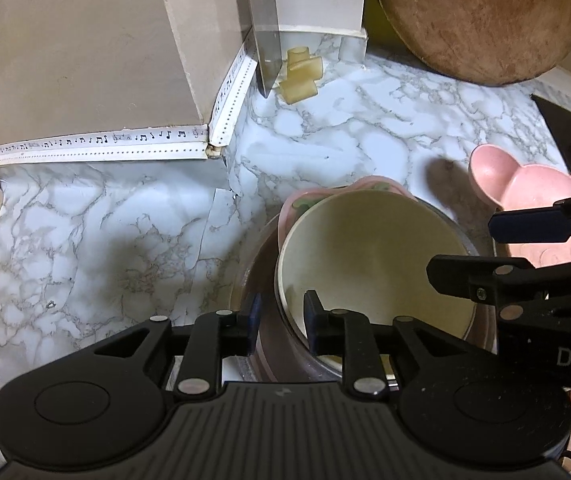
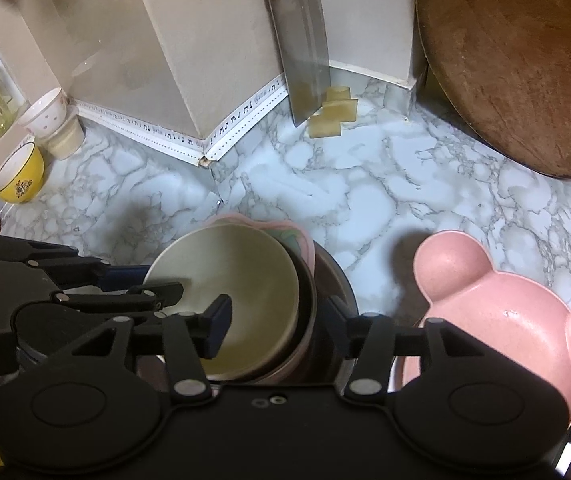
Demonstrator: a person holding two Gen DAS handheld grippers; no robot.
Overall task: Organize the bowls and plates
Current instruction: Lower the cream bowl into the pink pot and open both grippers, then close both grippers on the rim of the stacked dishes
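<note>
A cream bowl (image 1: pixel 373 248) (image 2: pixel 245 272) sits nested in a dark bowl (image 1: pixel 261 276) (image 2: pixel 327 296), and the edge of a pink flowered plate (image 1: pixel 297 204) (image 2: pixel 285 232) shows behind them. My left gripper (image 1: pixel 283 320) (image 2: pixel 161 280) straddles the stack's near-left rim with a narrow gap, pads off the rim. My right gripper (image 2: pixel 277 324) (image 1: pixel 463 250) stands wide open over the right rim, one finger inside the cream bowl, one outside the dark bowl. A pink bear-shaped bowl (image 1: pixel 525 188) (image 2: pixel 505 312) rests just right of the stack.
A round wooden board (image 1: pixel 485 20) (image 2: pixel 517 72) leans at the back right, and a cleaver (image 1: pixel 263 20) (image 2: pixel 305 60) stands against the wall beside pale yellow blocks (image 1: pixel 301 76). A yellow bowl (image 2: pixel 17 176) and white cup (image 2: pixel 45 114) sit far left. Marble counter (image 1: pixel 325 140) lies between.
</note>
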